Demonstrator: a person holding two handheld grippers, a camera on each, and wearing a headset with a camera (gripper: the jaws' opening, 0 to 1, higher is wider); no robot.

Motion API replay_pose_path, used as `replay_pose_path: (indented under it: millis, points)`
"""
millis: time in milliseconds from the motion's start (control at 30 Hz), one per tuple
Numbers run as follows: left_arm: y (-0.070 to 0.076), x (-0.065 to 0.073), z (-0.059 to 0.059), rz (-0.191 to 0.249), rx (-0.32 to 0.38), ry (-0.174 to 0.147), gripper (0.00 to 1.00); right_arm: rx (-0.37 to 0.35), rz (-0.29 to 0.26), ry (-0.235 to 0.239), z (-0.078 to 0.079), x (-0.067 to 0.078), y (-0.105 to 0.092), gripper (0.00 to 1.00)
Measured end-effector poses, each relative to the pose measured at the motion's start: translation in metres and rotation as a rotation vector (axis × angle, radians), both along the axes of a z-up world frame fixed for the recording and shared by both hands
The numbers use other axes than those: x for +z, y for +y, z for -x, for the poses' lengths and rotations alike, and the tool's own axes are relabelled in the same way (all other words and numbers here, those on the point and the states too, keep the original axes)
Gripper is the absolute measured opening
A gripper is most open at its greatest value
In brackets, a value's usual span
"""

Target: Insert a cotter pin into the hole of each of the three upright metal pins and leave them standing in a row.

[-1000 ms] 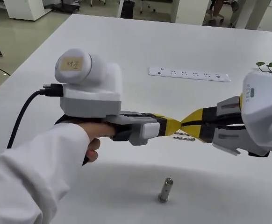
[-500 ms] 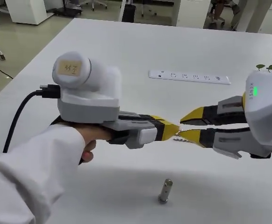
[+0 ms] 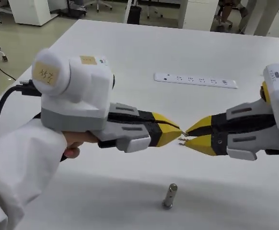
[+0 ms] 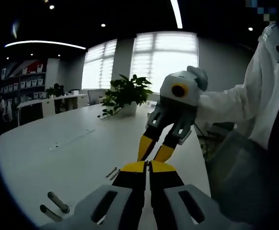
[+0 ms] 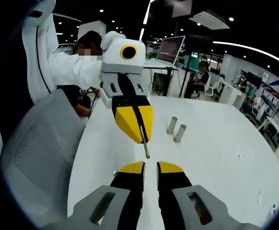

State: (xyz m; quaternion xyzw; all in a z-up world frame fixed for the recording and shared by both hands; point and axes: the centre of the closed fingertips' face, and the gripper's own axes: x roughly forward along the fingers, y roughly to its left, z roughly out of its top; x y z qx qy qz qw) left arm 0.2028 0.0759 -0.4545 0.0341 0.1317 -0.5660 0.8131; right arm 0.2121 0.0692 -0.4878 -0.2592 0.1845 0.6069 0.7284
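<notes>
White bench top [image 3: 130,52] lies beneath the left gripper [image 3: 178,132], which is pressed shut on a cotter pin [image 5: 144,139] whose free end is pointed at the slightly spread right gripper [image 3: 185,136], tip to tip with it. A re-grip is judged to be in hand: the clamp should be kept until the right jaws are centred on the shaft and closed. One metal pin [image 3: 168,195] is seen upright nearer the person than the left gripper, two more metal pins [image 5: 172,125] past it.

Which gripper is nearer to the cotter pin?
Left. The left gripper is shut on the cotter pin; the right gripper is open, its tips facing the pin's free end.
</notes>
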Motion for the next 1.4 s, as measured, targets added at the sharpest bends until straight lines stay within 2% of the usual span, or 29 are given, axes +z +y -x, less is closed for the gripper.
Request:
replay_pose_path:
  millis: [133, 433, 700, 800, 933, 1033, 1200, 1233, 1300, 1400]
  points:
    - [0.0, 0.003, 0.003, -0.011, -0.024, -0.049, 0.0, 0.03, -0.009, 0.023, 0.009, 0.001, 0.007, 0.05]
    - [0.0, 0.004, 0.009, -0.026, -0.066, -0.08, 0.0, 0.054, -0.013, 0.042, 0.018, 0.002, 0.014, 0.03]
    - [-0.001, 0.001, 0.011, -0.041, -0.086, -0.09, 0.0, 0.08, -0.002, 0.042, 0.022, 0.002, 0.015, 0.01]
    - [0.0, -0.003, 0.011, -0.064, -0.099, -0.098, 0.0, 0.084, -0.002, 0.037, 0.022, 0.003, 0.015, 0.0]
    - [0.001, -0.005, 0.012, -0.073, -0.104, -0.102, 0.0, 0.09, 0.005, 0.038, 0.023, 0.003, 0.014, 0.0]
    - [0.001, -0.011, 0.014, -0.101, -0.117, -0.108, 0.0, 0.103, 0.024, 0.036, 0.024, 0.002, 0.012, 0.0]
    - [0.0, -0.014, 0.016, -0.115, -0.127, -0.108, 0.0, 0.096, 0.036, 0.066, 0.025, 0.0, 0.009, 0.0]
    - [0.0, -0.015, 0.016, -0.116, -0.128, -0.108, 0.0, 0.095, 0.034, 0.07, 0.025, 0.001, 0.009, 0.0]
    - [0.0, -0.015, 0.016, -0.108, -0.125, -0.085, 0.0, 0.093, 0.033, 0.079, 0.026, 0.001, 0.009, 0.0]
    - [0.0, -0.015, 0.016, -0.104, -0.123, -0.095, 0.0, 0.098, 0.037, 0.071, 0.026, 0.002, 0.009, 0.0]
